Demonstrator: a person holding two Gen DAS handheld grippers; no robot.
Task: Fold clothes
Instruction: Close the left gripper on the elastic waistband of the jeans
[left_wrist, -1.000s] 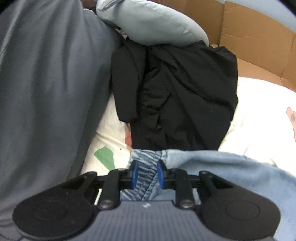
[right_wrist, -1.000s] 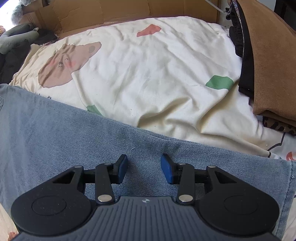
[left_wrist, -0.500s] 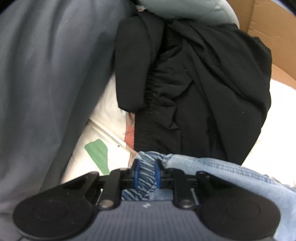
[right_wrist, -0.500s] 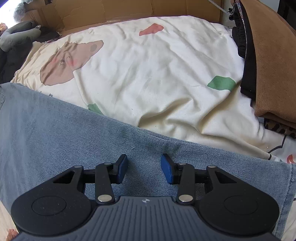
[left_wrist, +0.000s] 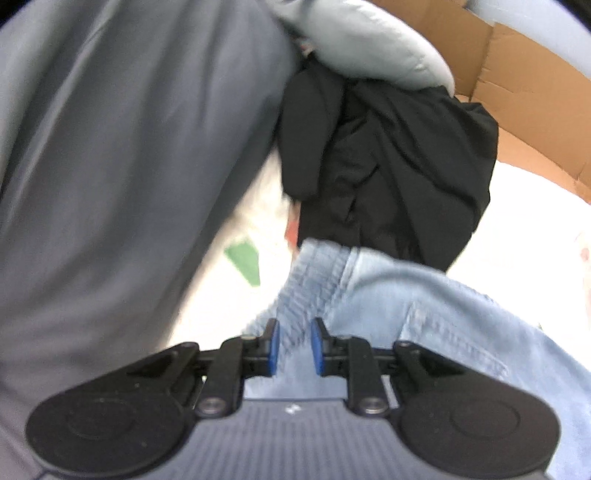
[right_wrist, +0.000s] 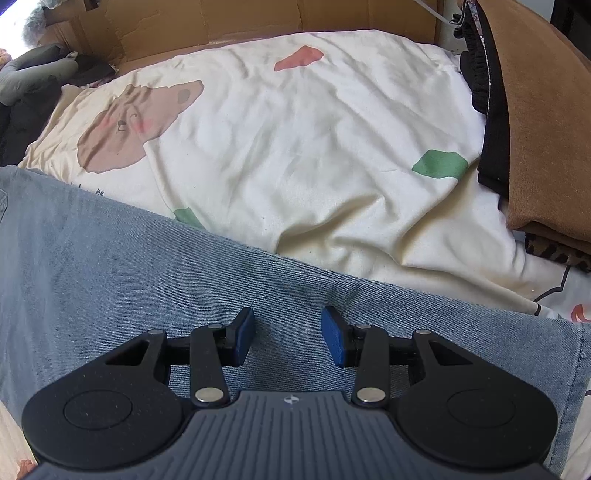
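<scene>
Light blue jeans (left_wrist: 424, 295) lie on the cream printed bed cover (right_wrist: 295, 129). In the blurred left wrist view the gathered waistband (left_wrist: 317, 266) reaches forward from my left gripper (left_wrist: 294, 347). Its blue pads stand a narrow gap apart, with denim lying between them and no visible pinch. In the right wrist view a flat jeans leg (right_wrist: 129, 266) crosses the frame with its hem at the right. My right gripper (right_wrist: 288, 334) sits open just above that denim, with nothing held.
A crumpled black garment (left_wrist: 388, 177) lies just beyond the waistband, under a pale grey-blue garment (left_wrist: 362, 40). A large grey cloth (left_wrist: 110, 166) fills the left. Folded brown and black clothes (right_wrist: 535, 129) are stacked at the right. Cardboard walls (right_wrist: 258, 18) line the back.
My left gripper has drawn back from the black garment, and more of the waistband now shows ahead of its slightly wider pads. The right gripper has stayed open and hardly moved.
</scene>
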